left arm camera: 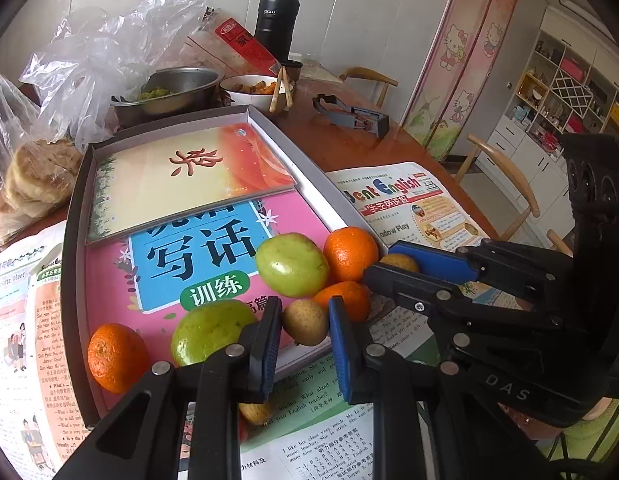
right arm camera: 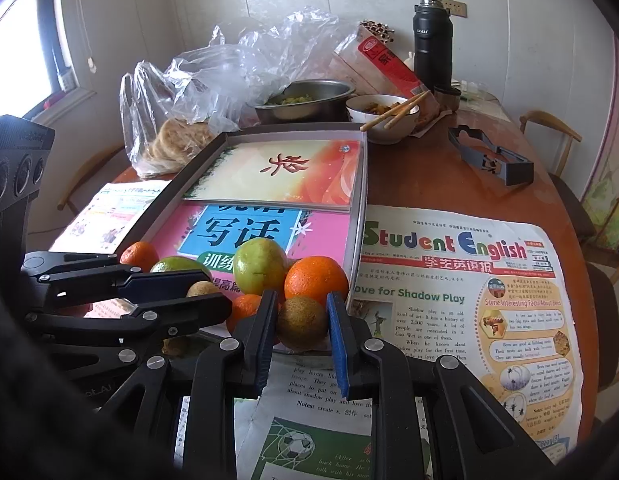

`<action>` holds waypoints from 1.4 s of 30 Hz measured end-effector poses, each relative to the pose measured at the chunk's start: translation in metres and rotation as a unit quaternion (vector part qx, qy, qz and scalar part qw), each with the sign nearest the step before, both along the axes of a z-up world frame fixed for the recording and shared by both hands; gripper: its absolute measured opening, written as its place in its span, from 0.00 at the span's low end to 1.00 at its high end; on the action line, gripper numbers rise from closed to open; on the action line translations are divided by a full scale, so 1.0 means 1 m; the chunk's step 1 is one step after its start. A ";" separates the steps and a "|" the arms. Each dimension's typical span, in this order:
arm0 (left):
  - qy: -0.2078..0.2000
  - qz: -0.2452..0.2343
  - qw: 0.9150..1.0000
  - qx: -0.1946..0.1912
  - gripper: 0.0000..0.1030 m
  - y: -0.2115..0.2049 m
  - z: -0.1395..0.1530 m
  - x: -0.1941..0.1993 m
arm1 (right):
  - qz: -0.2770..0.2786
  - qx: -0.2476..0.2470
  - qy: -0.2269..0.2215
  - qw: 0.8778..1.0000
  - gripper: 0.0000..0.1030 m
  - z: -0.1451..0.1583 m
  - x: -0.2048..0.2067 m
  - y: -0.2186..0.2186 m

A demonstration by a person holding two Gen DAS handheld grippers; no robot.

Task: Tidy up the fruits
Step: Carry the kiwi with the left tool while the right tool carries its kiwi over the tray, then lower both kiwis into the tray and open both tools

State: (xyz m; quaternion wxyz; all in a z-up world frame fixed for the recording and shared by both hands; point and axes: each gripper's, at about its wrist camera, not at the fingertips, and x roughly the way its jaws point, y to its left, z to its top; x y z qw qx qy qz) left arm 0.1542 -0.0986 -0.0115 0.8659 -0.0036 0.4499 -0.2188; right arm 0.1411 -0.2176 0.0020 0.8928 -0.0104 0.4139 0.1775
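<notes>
Left gripper (left arm camera: 305, 342) closed on a brown fruit (left arm camera: 305, 322), right gripper (right arm camera: 302, 334) closed on another (right arm camera: 302, 322)

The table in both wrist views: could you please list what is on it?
orange tangerines: three, orange, tray's near end
green round fruits: two, green, in tray
small brown round fruits: two, brown, one in each tool
shallow grey cardboard tray: one, grey, table centre
printed newspapers: several, multicoloured, around tray
black vacuum flask: one, black, far end
steel bowl: one, silver, behind tray
left tool, right tool: two, black with blue pads, shut on brown fruits
</notes>
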 end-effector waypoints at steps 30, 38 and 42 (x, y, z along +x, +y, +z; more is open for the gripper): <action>-0.004 0.015 1.000 -0.001 0.23 0.005 -0.003 0.003 | -0.004 -0.002 -0.006 1.000 0.32 -0.003 0.000 0.002; -0.006 0.016 1.000 0.002 0.23 0.005 -0.003 0.003 | -0.005 -0.005 -0.005 1.000 0.32 -0.002 -0.003 0.003; -0.005 0.016 1.000 0.001 0.24 0.005 -0.002 0.002 | -0.009 -0.007 -0.007 1.000 0.33 -0.001 -0.004 0.002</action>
